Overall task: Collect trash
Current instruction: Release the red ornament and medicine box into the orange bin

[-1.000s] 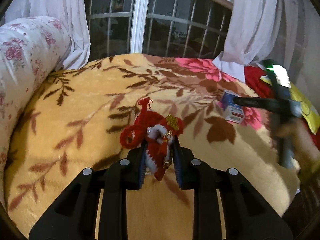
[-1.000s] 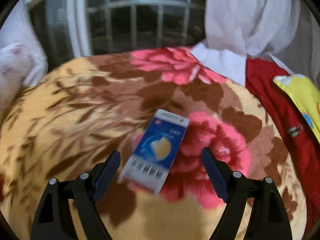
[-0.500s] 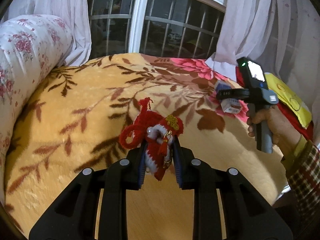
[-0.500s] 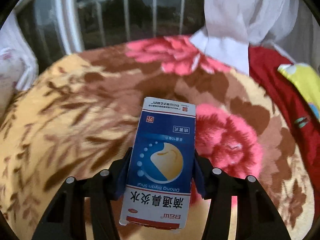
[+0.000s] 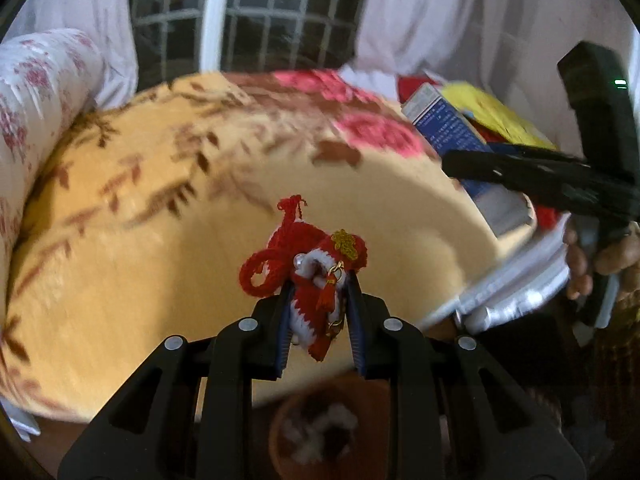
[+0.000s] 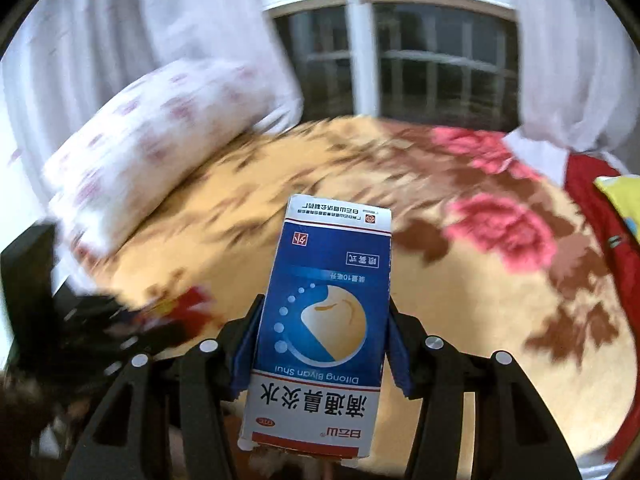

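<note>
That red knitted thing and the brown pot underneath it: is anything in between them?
In the left wrist view, nothing solid: the red knitted ornament hangs clamped in the left hand-held gripper, with only blanket edge and air above the brown pot.

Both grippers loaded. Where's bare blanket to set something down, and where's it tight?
Free: the wide plain yellow patch of the blanket, between the floral pillow and the pink flowers. Crowded: the red and yellow bedding at the far right edge, and the bin below the near edge.

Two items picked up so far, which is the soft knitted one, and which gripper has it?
The red-and-white knitted ornament, with a yarn loop and gold charm, clamped in the left gripper. The right gripper holds a rigid blue-and-white carton.
</note>
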`<state>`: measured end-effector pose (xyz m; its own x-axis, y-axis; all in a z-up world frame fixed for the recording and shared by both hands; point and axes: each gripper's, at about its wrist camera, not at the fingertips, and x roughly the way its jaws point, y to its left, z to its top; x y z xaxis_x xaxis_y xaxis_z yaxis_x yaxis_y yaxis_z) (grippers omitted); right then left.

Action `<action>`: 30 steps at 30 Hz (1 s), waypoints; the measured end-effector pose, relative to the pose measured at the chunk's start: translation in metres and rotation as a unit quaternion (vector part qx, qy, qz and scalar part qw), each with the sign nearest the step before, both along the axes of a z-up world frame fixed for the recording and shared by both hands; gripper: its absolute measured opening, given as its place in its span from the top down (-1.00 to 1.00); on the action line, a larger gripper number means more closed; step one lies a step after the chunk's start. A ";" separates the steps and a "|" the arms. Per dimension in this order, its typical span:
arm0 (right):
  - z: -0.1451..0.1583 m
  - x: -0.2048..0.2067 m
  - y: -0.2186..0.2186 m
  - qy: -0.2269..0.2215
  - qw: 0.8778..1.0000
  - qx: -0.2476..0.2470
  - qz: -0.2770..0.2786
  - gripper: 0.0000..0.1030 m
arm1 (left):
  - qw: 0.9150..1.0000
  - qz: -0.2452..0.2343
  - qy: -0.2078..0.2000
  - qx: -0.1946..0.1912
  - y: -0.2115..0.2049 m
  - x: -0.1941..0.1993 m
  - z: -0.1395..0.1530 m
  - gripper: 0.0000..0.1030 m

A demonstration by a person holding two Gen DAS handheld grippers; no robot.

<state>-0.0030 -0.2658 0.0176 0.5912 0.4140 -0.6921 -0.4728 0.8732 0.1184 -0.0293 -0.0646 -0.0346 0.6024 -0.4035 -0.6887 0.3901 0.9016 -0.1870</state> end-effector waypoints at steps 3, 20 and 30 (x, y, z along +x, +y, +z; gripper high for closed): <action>-0.019 -0.033 0.010 0.044 0.998 -0.005 0.040 -0.04 | 0.999 -0.023 0.036 0.014 -0.004 -0.021 -0.019 0.53; -0.177 -0.088 0.040 0.252 0.965 -0.059 0.047 -0.39 | 0.980 -0.040 0.179 0.079 -0.016 -0.081 -0.109 -0.24; -0.146 -0.083 0.010 0.197 0.980 -0.016 -0.001 -0.44 | 0.985 0.027 0.160 0.060 0.013 -0.073 -0.093 -0.41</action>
